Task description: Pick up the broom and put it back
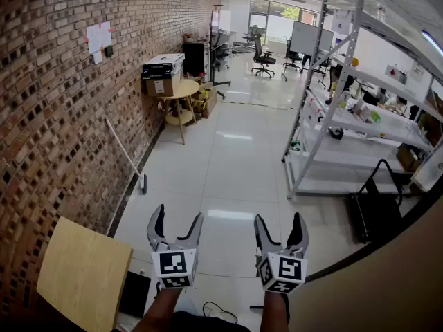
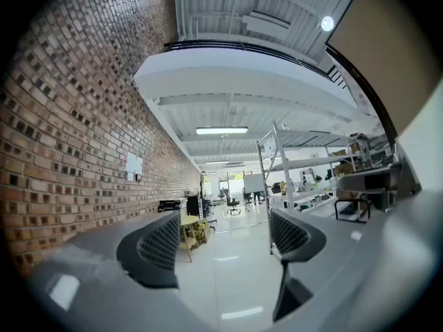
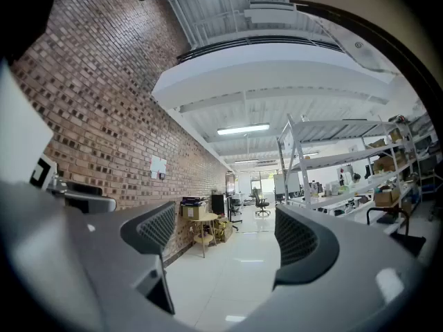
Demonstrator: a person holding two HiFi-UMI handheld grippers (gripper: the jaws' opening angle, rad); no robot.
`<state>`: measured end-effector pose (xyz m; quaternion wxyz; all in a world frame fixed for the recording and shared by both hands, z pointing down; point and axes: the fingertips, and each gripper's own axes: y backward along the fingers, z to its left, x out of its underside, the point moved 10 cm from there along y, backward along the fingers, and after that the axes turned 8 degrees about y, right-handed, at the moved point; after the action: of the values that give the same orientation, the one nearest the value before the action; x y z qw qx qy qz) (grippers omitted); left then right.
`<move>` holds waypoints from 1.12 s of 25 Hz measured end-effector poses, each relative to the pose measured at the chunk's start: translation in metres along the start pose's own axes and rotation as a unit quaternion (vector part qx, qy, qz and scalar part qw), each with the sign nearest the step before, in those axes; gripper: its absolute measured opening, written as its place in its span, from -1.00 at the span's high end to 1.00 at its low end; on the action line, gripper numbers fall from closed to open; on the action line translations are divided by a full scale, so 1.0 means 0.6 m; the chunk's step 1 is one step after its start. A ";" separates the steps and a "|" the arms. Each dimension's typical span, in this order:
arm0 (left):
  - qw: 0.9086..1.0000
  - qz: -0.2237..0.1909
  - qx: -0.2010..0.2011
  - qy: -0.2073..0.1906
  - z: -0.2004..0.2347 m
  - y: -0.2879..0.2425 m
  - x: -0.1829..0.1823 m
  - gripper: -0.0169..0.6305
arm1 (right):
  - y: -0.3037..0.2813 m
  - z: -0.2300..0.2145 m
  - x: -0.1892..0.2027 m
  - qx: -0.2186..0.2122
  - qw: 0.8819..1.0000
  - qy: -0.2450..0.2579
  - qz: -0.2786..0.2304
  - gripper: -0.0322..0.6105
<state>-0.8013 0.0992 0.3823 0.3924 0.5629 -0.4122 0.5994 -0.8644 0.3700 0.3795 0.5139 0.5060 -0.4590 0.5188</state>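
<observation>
The broom (image 1: 125, 155) is a thin white stick with a small dark head on the floor, and it leans against the brick wall at the left, some way ahead of me. My left gripper (image 1: 178, 215) and right gripper (image 1: 279, 218) are held side by side at the bottom of the head view, well short of the broom. Both point level down the corridor. Both are open, with nothing between the fingers. In the left gripper view the left gripper (image 2: 228, 244) frames only floor, as does the right gripper (image 3: 228, 241) in its own view. I cannot make out the broom in either gripper view.
A round wooden table (image 1: 181, 88) with boxes on it stands by the wall beyond the broom. A white metal shelving rack (image 1: 346, 95) lines the right side, with a black cart (image 1: 377, 209) beside it. A light wooden board (image 1: 83, 272) is at the near left. White tiled floor (image 1: 235, 164) runs between them.
</observation>
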 end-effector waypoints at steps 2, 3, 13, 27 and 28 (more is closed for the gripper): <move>1.000 -0.002 0.004 0.009 -0.002 -0.026 0.001 -0.33 | -0.018 -0.006 0.012 0.001 1.000 -0.005 0.006 -0.50; 1.000 -0.003 0.006 0.015 -0.002 -0.040 0.002 -0.33 | -0.028 -0.008 0.017 -0.001 1.000 -0.006 0.008 -0.50; 0.998 -0.015 0.054 0.036 -0.007 -0.294 -0.008 -0.33 | -0.238 -0.032 0.032 -0.008 1.000 0.018 0.014 -0.50; 0.990 0.015 0.133 0.033 0.009 -0.677 -0.017 -0.36 | -0.548 -0.140 0.023 0.053 0.998 0.016 0.018 -0.50; 0.991 0.015 0.131 0.034 0.002 -0.696 -0.014 -0.36 | -0.563 -0.154 0.032 0.054 0.998 0.012 0.022 -0.50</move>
<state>-0.4101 0.2453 0.3958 0.3196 0.5829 -0.3247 0.6727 -0.5316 0.4806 0.3776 0.4800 0.5169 -0.4351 0.5596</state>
